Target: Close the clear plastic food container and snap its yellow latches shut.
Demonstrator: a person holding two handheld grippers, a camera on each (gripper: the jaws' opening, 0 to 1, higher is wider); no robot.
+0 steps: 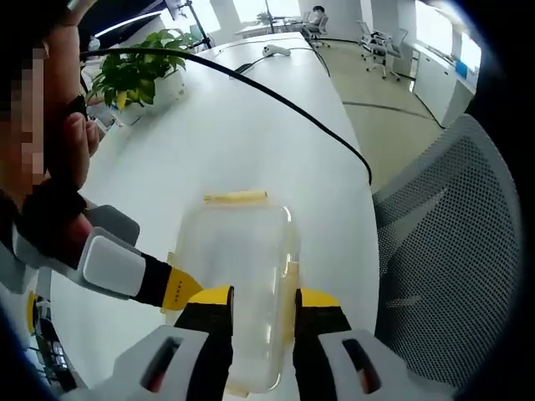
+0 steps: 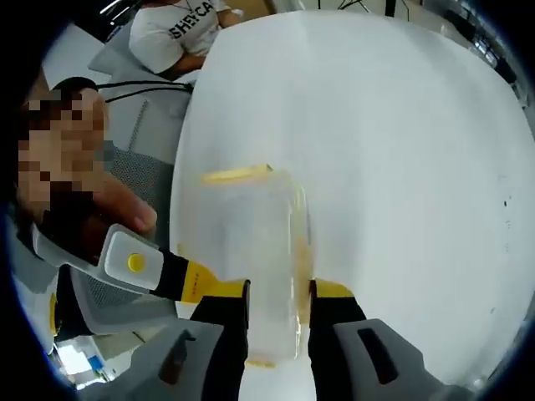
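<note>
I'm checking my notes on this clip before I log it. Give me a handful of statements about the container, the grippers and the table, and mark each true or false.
1. The clear plastic container lies on a white table. True.
2. In the left gripper view, the left gripper has a jaw on either side of the container. True.
3. A red latch shows at the container's far end. False: the latch there is yellow.
4. In the left gripper view, a potted plant stands on the table beyond the container. True.
5. The right gripper hangs well away from the container. False: its jaws flank the container's near end.
</note>
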